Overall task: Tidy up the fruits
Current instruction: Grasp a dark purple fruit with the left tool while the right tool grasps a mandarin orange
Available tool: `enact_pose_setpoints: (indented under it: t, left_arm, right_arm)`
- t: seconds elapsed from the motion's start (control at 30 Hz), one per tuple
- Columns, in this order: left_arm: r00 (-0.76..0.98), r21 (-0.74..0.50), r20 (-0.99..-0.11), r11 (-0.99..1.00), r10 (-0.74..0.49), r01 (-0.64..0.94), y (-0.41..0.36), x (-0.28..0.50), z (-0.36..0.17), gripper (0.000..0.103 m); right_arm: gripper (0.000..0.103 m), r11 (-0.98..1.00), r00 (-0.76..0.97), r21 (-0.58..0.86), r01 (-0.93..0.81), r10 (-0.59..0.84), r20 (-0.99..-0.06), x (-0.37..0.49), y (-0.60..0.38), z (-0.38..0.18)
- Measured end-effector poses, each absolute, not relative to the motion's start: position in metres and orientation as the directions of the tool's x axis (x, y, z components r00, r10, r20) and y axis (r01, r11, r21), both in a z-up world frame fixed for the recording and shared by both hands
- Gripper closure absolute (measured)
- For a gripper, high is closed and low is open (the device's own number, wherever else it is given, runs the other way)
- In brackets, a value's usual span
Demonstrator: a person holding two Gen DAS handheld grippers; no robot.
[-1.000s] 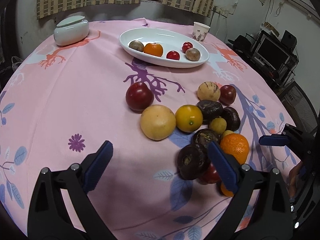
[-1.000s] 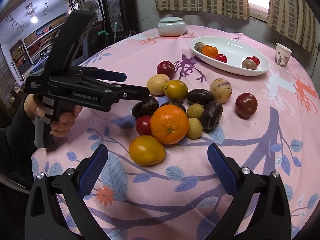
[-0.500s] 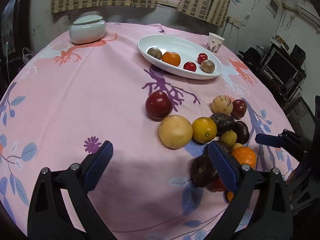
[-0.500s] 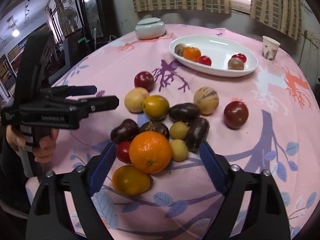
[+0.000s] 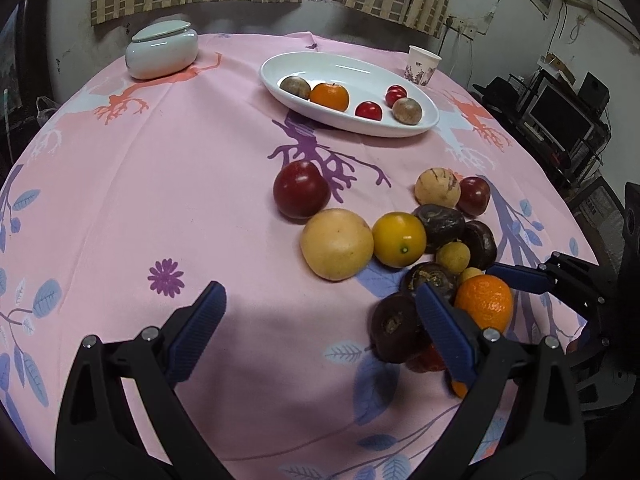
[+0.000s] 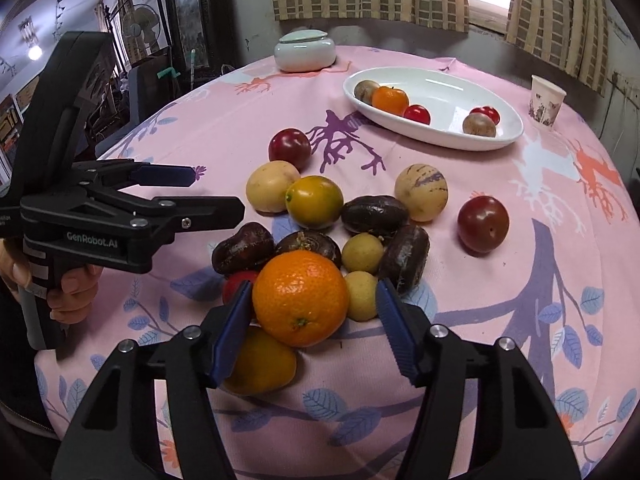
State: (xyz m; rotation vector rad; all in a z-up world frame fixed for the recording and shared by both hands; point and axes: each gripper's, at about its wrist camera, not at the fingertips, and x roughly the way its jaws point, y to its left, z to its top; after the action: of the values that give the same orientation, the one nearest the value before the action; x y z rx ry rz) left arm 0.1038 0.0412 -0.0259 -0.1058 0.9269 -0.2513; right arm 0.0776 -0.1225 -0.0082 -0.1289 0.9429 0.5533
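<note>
The right gripper (image 6: 312,316) is closing its blue pads around a large orange (image 6: 301,297) at the near edge of a heap of fruit on a pink tablecloth (image 6: 500,320). The orange is sitting between the jaws, the left pad at its side and the right pad still a little apart, so it is not yet gripped. Dark purple fruits (image 6: 374,215), small yellow ones and a yellow citrus (image 6: 314,201) are lying just behind it. The left gripper (image 5: 320,312), held in a hand (image 6: 68,284) at the left, is hovering spread wide and empty over bare cloth. Further back, a white oval dish (image 6: 448,136) is holding five fruits, between a lidded jar (image 6: 305,49) and a paper cup (image 6: 546,100).
</note>
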Motion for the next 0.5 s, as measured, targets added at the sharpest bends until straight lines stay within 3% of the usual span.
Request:
enact_pose_setpoints:
  t: [0.07, 0.5]
  left_arm:
    - [0.56, -0.212, -0.782, 0.962, -0.272, 0.171, 0.042, 0.105, -0.028, 0.005]
    - [0.548, -0.185, -0.78, 0.948, -0.302, 0.26, 0.024, 0.097, -0.028, 0.005]
  right_arm:
    - [0.057, 0.842, 0.475, 0.101, -0.53, 0.393, -0.787, 0.073, -0.118, -0.006]
    - [0.057, 0.825, 0.47, 0.059, -0.562, 0.378, -0.797, 0.068, -0.114, -0.004]
